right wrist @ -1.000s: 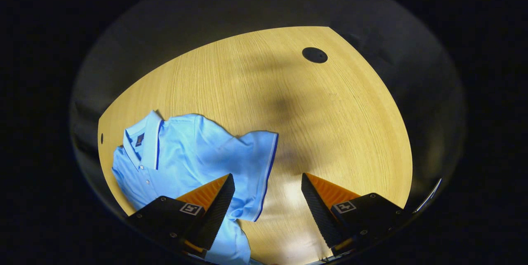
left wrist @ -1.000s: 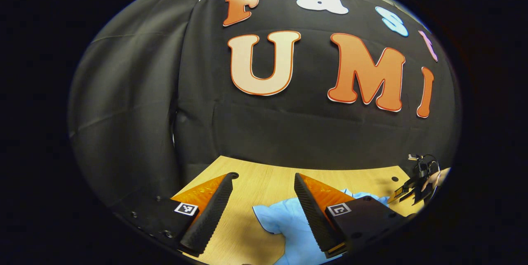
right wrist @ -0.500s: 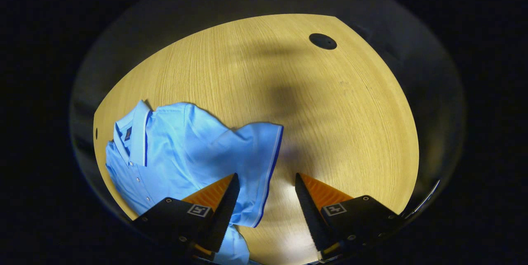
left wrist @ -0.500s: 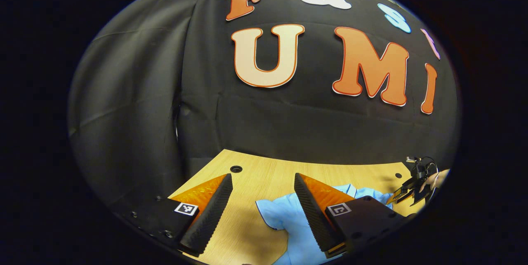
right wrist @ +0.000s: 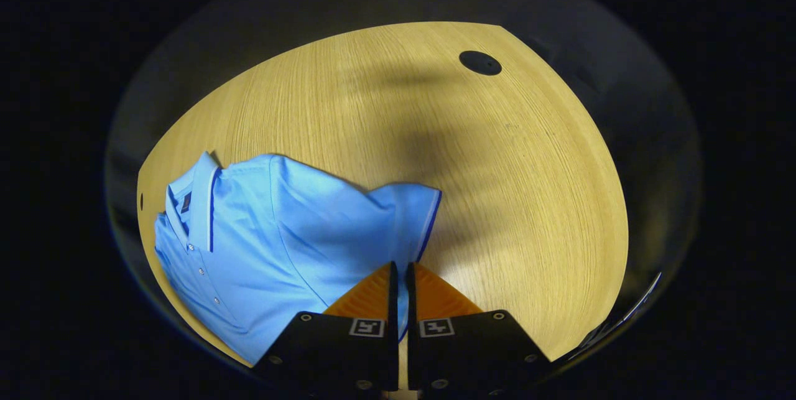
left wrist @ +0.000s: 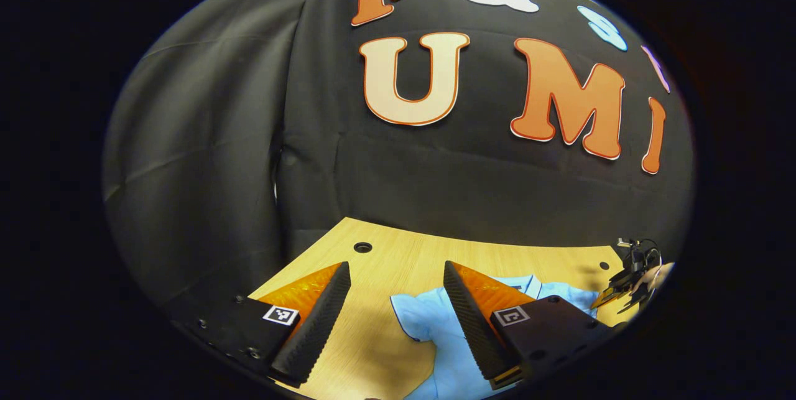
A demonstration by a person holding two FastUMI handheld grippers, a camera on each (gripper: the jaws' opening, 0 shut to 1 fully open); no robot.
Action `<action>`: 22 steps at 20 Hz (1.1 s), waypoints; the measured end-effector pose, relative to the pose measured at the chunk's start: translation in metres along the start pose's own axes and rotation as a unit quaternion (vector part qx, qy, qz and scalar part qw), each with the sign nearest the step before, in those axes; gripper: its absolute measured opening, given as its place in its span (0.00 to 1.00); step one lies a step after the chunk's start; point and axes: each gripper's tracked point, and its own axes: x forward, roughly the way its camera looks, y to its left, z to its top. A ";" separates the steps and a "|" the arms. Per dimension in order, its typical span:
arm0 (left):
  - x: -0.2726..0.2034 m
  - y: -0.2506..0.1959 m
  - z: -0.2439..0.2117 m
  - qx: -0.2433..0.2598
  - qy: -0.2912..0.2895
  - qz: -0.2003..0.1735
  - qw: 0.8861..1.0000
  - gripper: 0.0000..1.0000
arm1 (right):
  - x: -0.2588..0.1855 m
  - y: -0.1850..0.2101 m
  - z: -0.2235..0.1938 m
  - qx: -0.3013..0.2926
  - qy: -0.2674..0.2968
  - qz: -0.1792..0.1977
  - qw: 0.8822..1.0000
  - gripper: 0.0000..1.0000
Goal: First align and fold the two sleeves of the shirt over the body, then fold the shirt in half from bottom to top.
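Pinching sleeve [right wrist: 407,219] hem: right gripper [right wrist: 400,272] fingers closed on it, ready for fold over body. Left gripper [left wrist: 395,275] fingers apart, hovering near other sleeve. Shirt [right wrist: 280,244] flat on table [right wrist: 510,188], left side.

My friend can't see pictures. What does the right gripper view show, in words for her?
The right claw is shut on the edge of a sleeve of a light blue shirt. The shirt lies on a wooden table, collar to the left. A dark round hole sits near the table's far edge.
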 end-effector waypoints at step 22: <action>0.029 0.134 0.018 -0.003 -0.007 -0.024 1.000 0.98 | -0.120 0.201 -0.007 -0.079 -0.089 0.093 0.989 0.01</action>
